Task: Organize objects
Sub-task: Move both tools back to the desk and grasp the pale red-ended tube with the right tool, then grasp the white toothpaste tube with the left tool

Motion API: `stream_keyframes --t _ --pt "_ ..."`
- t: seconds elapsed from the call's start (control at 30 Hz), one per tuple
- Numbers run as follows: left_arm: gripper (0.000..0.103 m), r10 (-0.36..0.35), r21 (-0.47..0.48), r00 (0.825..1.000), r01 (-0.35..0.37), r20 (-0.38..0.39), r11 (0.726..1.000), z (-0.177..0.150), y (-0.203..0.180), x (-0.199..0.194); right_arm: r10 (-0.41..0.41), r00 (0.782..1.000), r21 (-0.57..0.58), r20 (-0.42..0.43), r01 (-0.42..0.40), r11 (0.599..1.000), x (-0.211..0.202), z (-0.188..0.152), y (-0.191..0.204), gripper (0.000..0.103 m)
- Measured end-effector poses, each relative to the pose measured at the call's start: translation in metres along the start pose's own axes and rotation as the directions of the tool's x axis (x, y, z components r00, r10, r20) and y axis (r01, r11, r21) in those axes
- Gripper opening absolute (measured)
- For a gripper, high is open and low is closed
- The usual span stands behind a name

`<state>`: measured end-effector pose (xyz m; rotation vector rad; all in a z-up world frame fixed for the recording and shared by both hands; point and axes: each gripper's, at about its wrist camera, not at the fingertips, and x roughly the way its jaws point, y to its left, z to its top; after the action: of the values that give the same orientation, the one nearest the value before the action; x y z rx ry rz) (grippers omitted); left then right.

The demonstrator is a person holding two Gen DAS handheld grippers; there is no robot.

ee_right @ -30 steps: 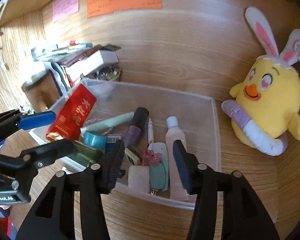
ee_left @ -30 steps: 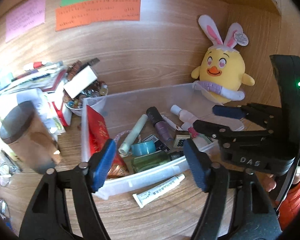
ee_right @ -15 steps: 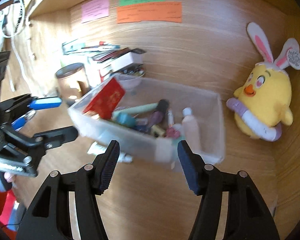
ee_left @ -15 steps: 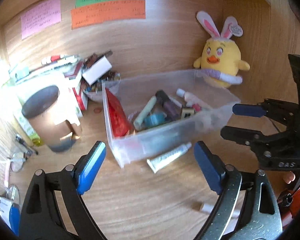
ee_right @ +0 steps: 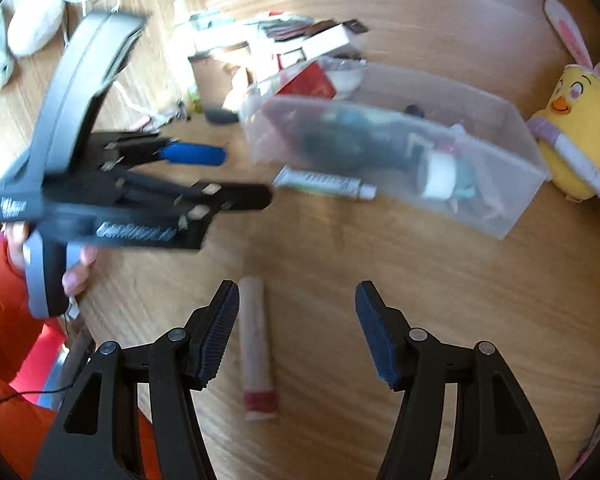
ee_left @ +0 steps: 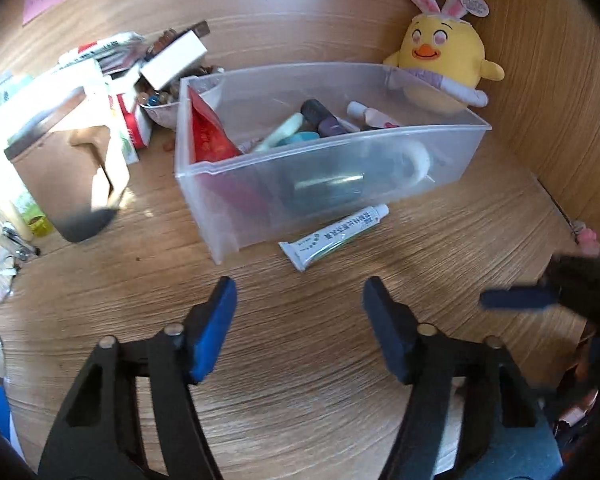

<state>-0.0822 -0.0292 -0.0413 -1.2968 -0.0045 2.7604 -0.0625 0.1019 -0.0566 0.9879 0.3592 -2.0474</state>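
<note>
A clear plastic bin (ee_left: 380,196) stands on the wooden desk and holds a red packet (ee_left: 208,136), small bottles and tubes. Just in front of it lies a white tube with green print (ee_left: 334,236) (ee_right: 324,182). My left gripper (ee_left: 299,300) (ee_right: 244,176) hangs over bare desk short of that tube, its jaws closing with nothing between them. My right gripper (ee_right: 296,300) is open above a pale tube with a red cap (ee_right: 256,344), which lies on the desk close by the left finger, untouched. One blurred finger (ee_left: 516,299) of the right gripper shows at the right edge.
A yellow plush chick (ee_left: 444,56) sits in the back right corner. A brown jar (ee_left: 68,168), stacked boxes (ee_left: 172,60) and a bowl of beads (ee_left: 160,108) crowd the back left. A hand in an orange sleeve (ee_right: 4,320) holds the left gripper.
Both grippers have drawn back from the bin and sunk toward the desk. The left jaws widened, then narrowed. The red-capped tube has come into the right wrist view.
</note>
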Motion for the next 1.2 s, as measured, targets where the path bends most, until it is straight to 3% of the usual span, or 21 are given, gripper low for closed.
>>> stream_keyframes --t 0.07,0.23,0.33,0.67,0.83,1.2 --pt "0.056 -0.013 0.011 1.000 0.014 -0.002 1.000 0.004 -0.003 0.004 0.008 1.000 -0.014 -0.012 -0.008 1.000 0.004 -0.006 0.006 0.052" --pt "0.053 -0.018 0.057 1.000 0.018 -0.003 0.998 0.017 -0.015 0.014 -0.008 1.000 -0.019 -0.014 0.007 1.000 0.007 -0.012 0.009 0.019" --pt "0.053 -0.008 0.093 1.000 0.009 -0.012 0.996 0.026 -0.022 0.021 -0.015 1.000 0.006 -0.002 0.015 1.000 0.004 -0.013 0.002 0.014" --pt "0.053 -0.004 0.185 0.998 0.016 -0.062 0.983 0.032 -0.040 0.041 -0.078 0.996 0.123 0.034 0.073 0.990 -0.017 -0.013 -0.041 0.014" --pt "0.048 -0.067 0.167 0.992 0.085 -0.110 0.982 0.025 -0.042 0.041 -0.111 0.993 0.135 0.034 0.105 0.985 -0.018 -0.012 -0.050 0.014" --pt "0.045 -0.062 0.167 0.992 0.080 -0.110 0.983 0.026 -0.048 0.040 -0.155 0.988 0.132 0.015 0.152 0.980 -0.011 -0.007 -0.060 0.014"
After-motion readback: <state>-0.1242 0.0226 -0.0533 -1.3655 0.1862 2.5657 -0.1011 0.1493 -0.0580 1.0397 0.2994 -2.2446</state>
